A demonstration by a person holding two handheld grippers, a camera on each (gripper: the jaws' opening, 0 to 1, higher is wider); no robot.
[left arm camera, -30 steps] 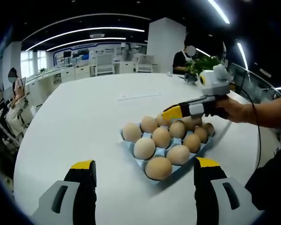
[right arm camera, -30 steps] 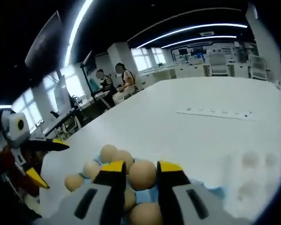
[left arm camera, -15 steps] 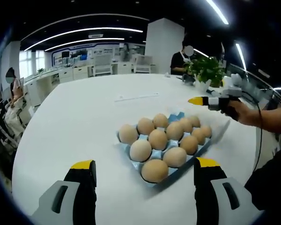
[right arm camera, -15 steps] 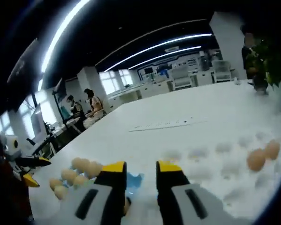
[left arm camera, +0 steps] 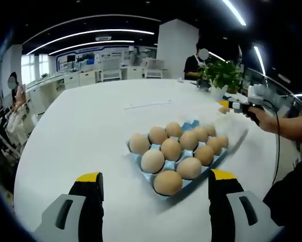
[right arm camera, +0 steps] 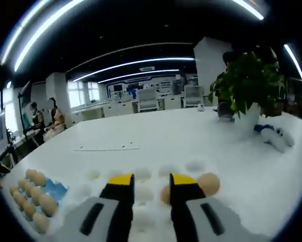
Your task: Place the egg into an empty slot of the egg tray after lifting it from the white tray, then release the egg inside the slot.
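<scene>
The blue egg tray (left arm camera: 188, 125) lies mid-table in the left gripper view, holding several brown eggs (left arm camera: 169, 181). My left gripper (left arm camera: 155, 177) hovers in front of it, jaws wide apart and empty. A hand holds my right gripper (left arm camera: 235, 105) off beyond the tray's far right side. In the right gripper view, my right gripper (right arm camera: 152, 180) is over the white tray (right arm camera: 140, 189), jaws an egg's width apart with nothing between them. One egg (right arm camera: 209, 183) lies right of the fingers, and another egg (right arm camera: 165, 194) peeks from behind the right fingertip. The blue tray (right arm camera: 56, 188) sits far left.
A potted plant (right arm camera: 246, 83) and a blue-and-white object (right arm camera: 274, 137) stand at the table's far right. A long white strip (right arm camera: 106, 147) lies flat further back. People sit at desks beyond the table's left edge. Bare white tabletop surrounds both trays.
My right gripper left an egg in the blue tray and swung away to the white tray. The left gripper has stayed where it was.
</scene>
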